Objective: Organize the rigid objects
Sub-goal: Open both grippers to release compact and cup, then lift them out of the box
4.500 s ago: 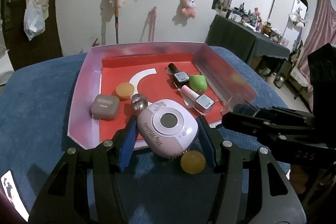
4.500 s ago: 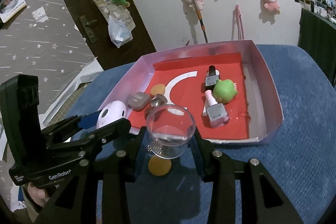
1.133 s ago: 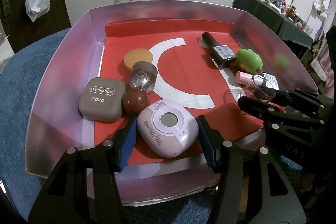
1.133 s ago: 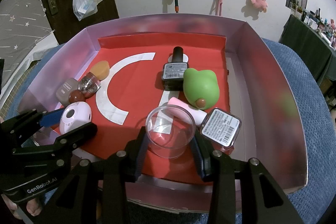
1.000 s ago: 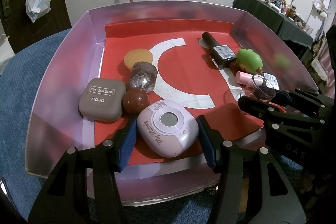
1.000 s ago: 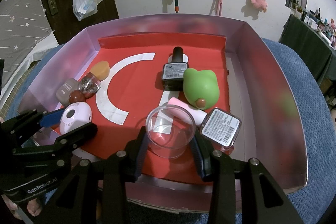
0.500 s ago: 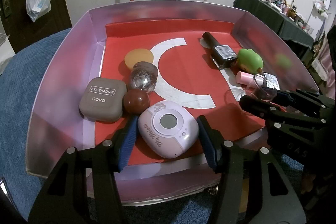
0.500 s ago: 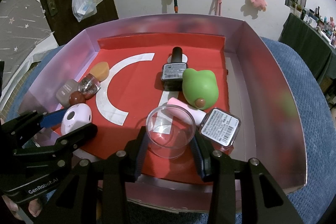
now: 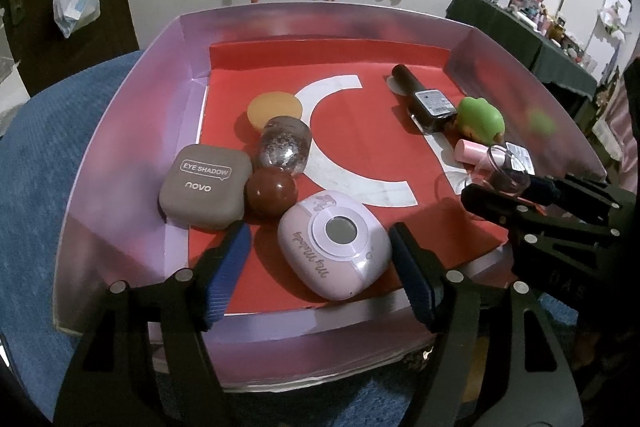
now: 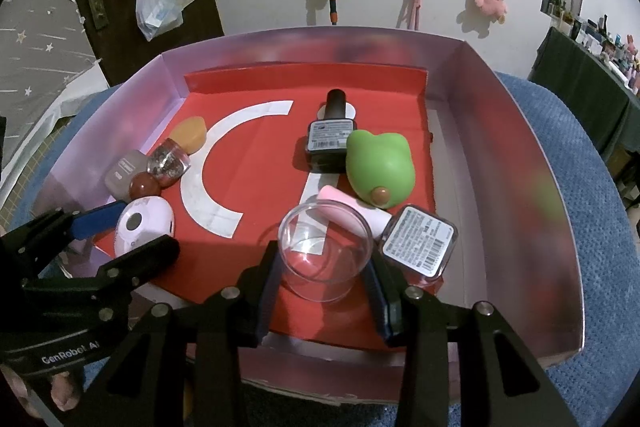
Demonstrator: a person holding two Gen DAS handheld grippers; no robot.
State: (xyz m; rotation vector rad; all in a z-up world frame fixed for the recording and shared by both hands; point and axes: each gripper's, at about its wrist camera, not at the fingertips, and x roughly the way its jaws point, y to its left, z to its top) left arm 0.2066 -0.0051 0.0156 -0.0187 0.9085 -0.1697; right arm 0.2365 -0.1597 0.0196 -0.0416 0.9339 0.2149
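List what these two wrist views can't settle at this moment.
- Clear cup, right wrist view: the fingers cover its lower sides, so whether its base touches the tray floor is unclear.
- Label on the square cap, right wrist view: print too small to read.
- Eye shadow case, right wrist view: mostly hidden behind the brown ball and glitter jar.
- Tray's near wall, left wrist view: partly blocked by the left gripper.

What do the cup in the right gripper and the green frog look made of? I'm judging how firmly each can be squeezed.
The cup looks like clear hard plastic or glass: the tray's red liner shows through it. The green frog looks matte and rubbery, possibly silicone: smooth, rounded, no sharp glints.
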